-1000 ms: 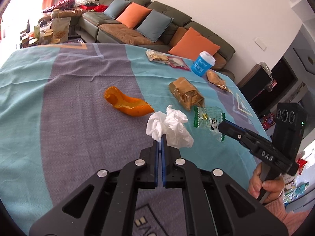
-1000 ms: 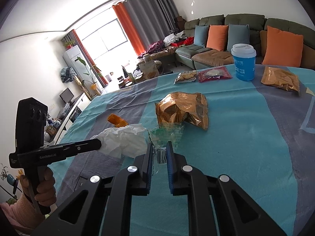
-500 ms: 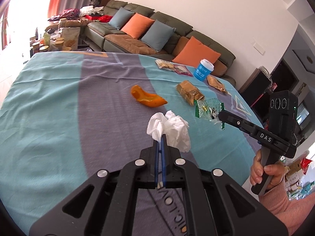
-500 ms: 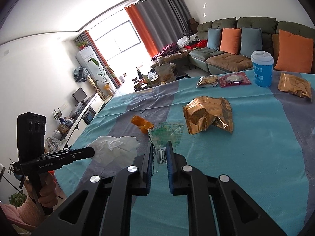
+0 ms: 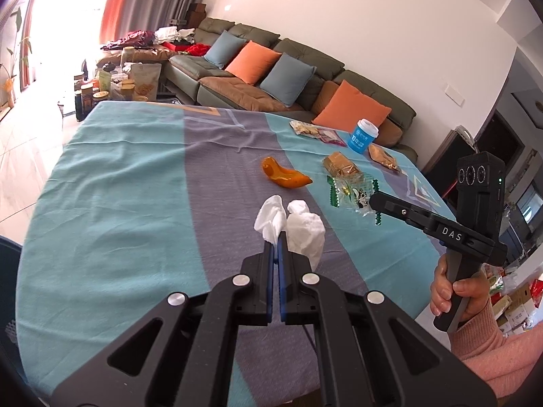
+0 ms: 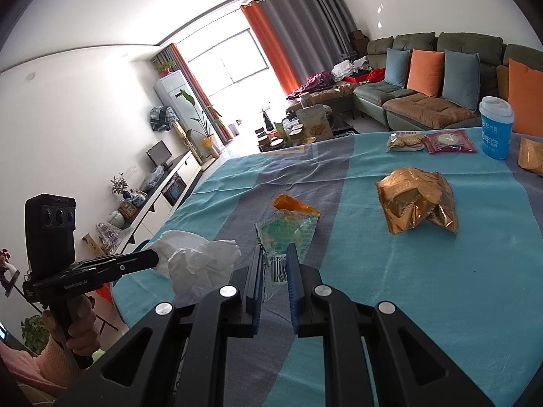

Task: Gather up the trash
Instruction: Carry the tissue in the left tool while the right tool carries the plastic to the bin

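Note:
My left gripper point(image 5: 275, 237) is shut on a crumpled white tissue point(image 5: 298, 230) and holds it above the table; the tissue also shows in the right wrist view point(image 6: 197, 261). My right gripper point(image 6: 274, 252) is shut on a clear green-printed wrapper point(image 6: 288, 234) and holds it off the cloth; the wrapper also shows in the left wrist view point(image 5: 349, 191) at the right gripper's tip. An orange wrapper point(image 5: 285, 174), a gold crumpled bag point(image 6: 417, 203) and a blue cup point(image 6: 496, 127) lie on the table.
The table has a teal and grey cloth point(image 5: 135, 176). Two snack packets point(image 6: 431, 140) and another gold packet point(image 5: 383, 157) lie at its far side. A sofa with cushions point(image 5: 271, 68) stands behind. A dark bin edge point(image 5: 6, 254) shows at the left.
Both grippers have risen and pulled back from the table with the tissue and the wrapper still held. The table items look farther away.

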A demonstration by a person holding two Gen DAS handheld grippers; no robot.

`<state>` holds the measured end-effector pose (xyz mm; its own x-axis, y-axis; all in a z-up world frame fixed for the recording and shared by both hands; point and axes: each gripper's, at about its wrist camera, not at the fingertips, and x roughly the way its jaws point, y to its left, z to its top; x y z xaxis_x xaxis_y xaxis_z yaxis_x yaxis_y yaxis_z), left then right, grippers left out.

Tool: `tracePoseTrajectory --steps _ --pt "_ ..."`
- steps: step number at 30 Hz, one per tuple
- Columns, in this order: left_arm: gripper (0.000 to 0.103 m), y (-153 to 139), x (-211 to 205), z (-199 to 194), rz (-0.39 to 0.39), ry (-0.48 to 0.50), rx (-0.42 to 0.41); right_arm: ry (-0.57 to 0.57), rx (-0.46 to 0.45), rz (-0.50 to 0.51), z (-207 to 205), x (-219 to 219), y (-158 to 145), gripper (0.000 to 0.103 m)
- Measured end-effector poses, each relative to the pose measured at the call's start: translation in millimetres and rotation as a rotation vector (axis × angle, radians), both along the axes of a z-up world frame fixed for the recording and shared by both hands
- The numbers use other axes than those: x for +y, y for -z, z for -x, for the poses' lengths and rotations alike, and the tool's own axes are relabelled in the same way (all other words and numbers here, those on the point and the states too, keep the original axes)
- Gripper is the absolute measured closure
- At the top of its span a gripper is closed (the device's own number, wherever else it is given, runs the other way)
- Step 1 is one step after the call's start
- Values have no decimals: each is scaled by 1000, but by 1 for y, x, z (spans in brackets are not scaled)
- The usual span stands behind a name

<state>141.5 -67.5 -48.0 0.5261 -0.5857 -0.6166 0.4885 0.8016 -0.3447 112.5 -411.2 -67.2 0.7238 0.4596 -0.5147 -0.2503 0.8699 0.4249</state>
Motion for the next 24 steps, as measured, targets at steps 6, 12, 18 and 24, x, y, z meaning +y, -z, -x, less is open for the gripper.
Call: tracePoseTrajectory --steps 6,12,18,24 --pt "100 -8 17 8 5 -36 -21 -41 -6 -7 -3 17 -3 91" --pt "100 -16 38 19 4 -80 -48 -86 -15 -12 -5 35 -6 91" --pt "100 -23 60 28 0 -128 -70 -137 -24 -16 -7 57 -9 91" --pt "100 -28 77 36 -4 -166 -80 -182 -26 -18 -10 77 -12 91"
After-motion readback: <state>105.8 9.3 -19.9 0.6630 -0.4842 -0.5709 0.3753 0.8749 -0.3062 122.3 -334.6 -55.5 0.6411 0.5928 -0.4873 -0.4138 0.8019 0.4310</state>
